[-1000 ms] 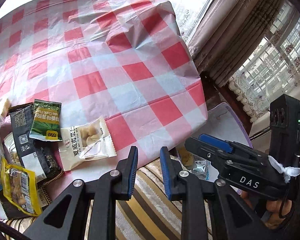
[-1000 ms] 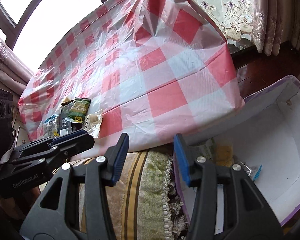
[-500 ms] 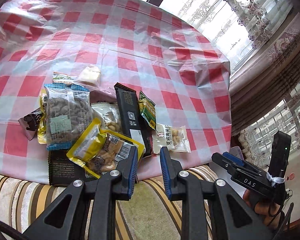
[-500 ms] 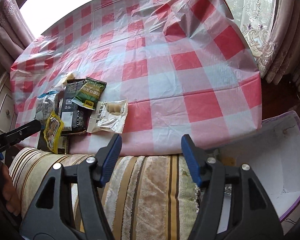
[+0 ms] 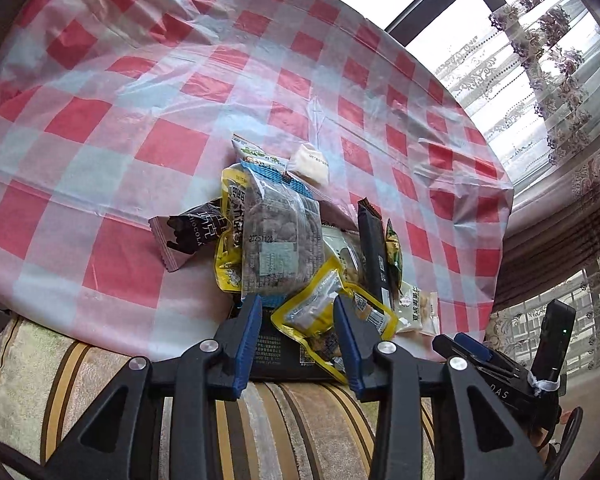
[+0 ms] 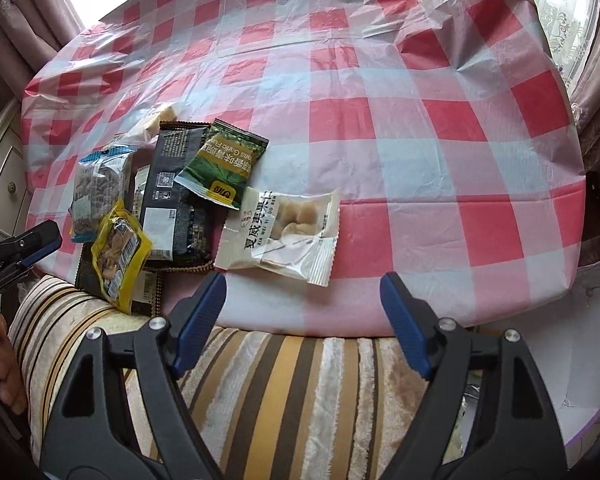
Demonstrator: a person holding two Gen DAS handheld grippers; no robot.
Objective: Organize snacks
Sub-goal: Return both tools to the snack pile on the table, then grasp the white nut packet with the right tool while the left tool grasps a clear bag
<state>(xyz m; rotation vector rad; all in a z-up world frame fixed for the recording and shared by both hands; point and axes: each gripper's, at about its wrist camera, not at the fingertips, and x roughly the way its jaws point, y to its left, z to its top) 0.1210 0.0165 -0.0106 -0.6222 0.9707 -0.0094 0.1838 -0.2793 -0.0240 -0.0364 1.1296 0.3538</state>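
A heap of snack packs [image 5: 296,248] is seen near the front edge of the bench [image 5: 140,92], on a red and white checked cloth [image 6: 380,120]. On top of the heap a clear bag of nuts [image 5: 280,236] is laid, with a yellow pack [image 5: 320,312] just below it and partly over the bench edge. A brown chocolate bar [image 5: 188,236] sticks out to one side. A long black pack [image 6: 176,196] lies under a green pack [image 6: 224,164], and a small pale sweet [image 5: 310,162] is set at the far end. One white pack of nuts [image 6: 284,236] lies a little apart from the heap, flat on the cloth.

The left tool [image 5: 296,316] is held low over the front of the heap. Its jaws are opening, and the yellow pack is seen between them, but it is not gripped. The right tool [image 6: 302,296] is held over the bench edge just below the white pack. Its jaws are opening wide and nothing is held in them.

A striped cushion [image 6: 280,380] is pressed against the front of the bench. A white box with a purple rim [image 6: 596,320] is seen beside the bench, at the right edge of the right camera's view. Curtains [image 5: 560,80] hang at the window behind.
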